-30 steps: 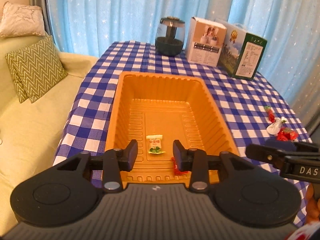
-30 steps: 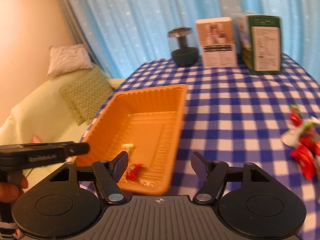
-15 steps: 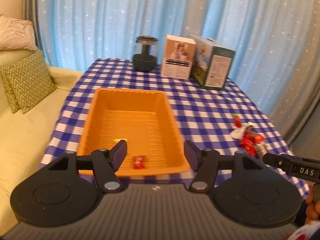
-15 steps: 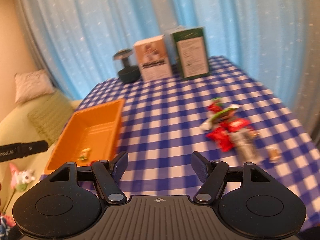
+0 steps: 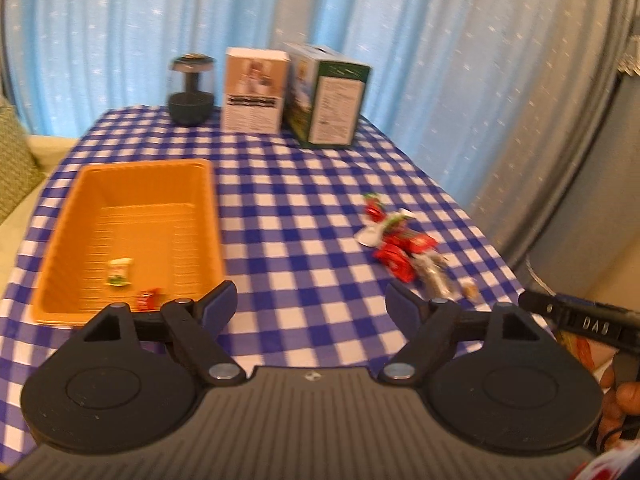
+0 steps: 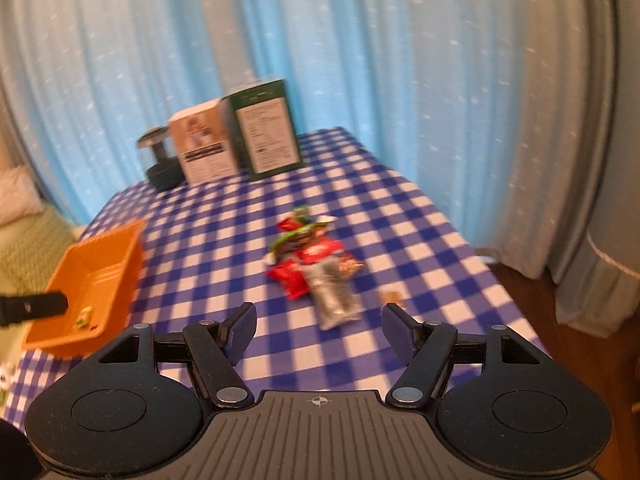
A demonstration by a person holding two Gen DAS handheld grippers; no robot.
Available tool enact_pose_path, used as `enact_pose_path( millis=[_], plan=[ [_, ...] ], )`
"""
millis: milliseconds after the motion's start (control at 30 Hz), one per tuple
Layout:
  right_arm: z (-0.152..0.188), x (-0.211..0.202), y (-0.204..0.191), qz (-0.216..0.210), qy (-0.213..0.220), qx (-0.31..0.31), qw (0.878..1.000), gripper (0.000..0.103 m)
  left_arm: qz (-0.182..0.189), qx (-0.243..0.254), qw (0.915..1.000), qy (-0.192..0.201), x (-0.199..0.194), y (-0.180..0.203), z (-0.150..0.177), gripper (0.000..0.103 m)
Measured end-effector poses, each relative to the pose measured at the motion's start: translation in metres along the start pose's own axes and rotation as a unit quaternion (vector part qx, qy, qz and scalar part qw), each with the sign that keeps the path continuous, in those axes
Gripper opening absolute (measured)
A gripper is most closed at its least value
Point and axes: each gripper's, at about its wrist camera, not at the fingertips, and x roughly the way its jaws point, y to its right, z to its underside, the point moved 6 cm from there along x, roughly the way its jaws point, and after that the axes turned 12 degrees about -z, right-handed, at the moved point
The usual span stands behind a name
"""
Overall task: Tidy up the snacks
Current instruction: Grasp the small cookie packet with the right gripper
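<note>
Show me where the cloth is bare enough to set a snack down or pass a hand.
Bare checked cloth runs between the orange tray and the snack pile, and on up to the two boxes. The strip in front of the left gripper is bare too. It is crowded at the pile and along the far edge, by the boxes and dark jar.

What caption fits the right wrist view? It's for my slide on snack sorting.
Open right gripper faces a snack pile on the checked tablecloth, orange tray at left.
</note>
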Motion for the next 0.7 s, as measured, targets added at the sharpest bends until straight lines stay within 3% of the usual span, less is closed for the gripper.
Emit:
enact_pose_path(
  millis=[300,467,700],
  plan=[
    [-0.007,-0.014,0.044,0.047,0.0,0.006,0.999,0.069,0.031,0.024,0.9989,-0.026,0.024,0.056,0.008,0.084],
    [-0.008,-0.014,0.065,0.037,0.007,0.032,0.999,0.069,0.036,0.031,0.9982,-0.036,0.042,0.075,0.011,0.085],
    [-0.009,0.013,0.083,0.041,-0.021,0.031,0.998,0.069,0.037,0.036,0.9975,-0.047,0.07,0.09,0.01,0.087]
  ],
)
